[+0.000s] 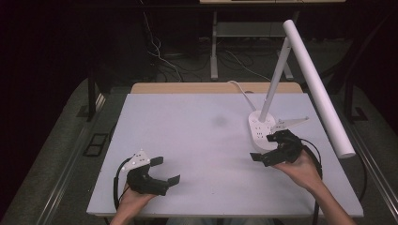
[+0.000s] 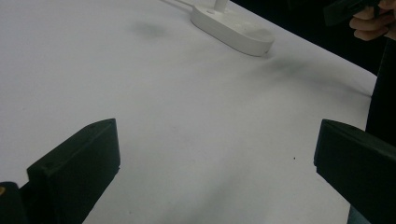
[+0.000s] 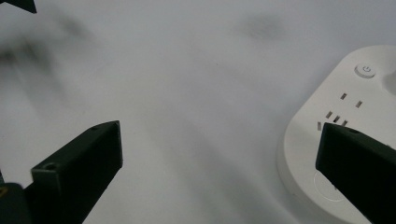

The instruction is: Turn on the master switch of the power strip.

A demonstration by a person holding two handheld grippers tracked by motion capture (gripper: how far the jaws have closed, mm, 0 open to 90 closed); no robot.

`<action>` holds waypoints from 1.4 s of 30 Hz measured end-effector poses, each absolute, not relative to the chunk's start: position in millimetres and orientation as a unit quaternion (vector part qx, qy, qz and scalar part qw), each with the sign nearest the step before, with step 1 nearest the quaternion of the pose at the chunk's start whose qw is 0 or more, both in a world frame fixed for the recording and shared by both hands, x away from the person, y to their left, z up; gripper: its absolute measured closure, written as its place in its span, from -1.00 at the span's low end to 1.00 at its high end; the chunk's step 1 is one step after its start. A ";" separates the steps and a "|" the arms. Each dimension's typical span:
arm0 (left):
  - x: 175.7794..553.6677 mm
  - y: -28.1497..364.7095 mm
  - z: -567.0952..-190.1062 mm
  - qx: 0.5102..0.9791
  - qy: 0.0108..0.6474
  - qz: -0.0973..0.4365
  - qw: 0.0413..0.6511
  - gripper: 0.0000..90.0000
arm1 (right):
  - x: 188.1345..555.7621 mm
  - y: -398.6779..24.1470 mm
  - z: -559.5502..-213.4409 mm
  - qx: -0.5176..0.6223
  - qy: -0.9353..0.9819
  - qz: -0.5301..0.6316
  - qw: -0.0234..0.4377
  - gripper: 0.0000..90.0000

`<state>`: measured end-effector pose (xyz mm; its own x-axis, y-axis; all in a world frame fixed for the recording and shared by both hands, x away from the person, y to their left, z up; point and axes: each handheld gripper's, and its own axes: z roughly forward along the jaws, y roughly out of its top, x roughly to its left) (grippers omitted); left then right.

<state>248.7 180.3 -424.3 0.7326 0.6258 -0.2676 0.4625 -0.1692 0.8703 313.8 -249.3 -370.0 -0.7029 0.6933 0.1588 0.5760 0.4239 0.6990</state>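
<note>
Right gripper (image 1: 270,147), jaws wide, is hovering beside the lamp base (image 1: 259,129), perhaps touching; left gripper (image 1: 164,171) is resting wide apart.

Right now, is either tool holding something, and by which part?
Nothing is held. The left tool and right tool are both open; the right one is beside the lamp base.

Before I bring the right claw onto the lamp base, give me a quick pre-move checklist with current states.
1. Right claw open: ok, jaws spread wide.
2. Right claw empty: ok.
3. Lamp base within the jaws' line: ok, one jaw overlaps its near edge.
4. Power button unobstructed: ok.
5. Left claw out of the way: ok, open, near the table front edge.
6. Lamp arm clearance above the right hand: cannot tell.
</note>
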 end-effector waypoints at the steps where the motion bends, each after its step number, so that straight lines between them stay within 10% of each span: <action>1: 248.9 180.2 -424.4 0.761 0.358 0.076 0.536 -1.00 | 315.1 -248.2 -370.0 0.376 0.840 0.382 0.077 -1.00; 42: 248.7 182.0 -423.8 0.762 0.356 0.076 0.536 -1.00 | 371.0 -227.6 -348.9 0.373 0.860 0.332 0.107 -1.00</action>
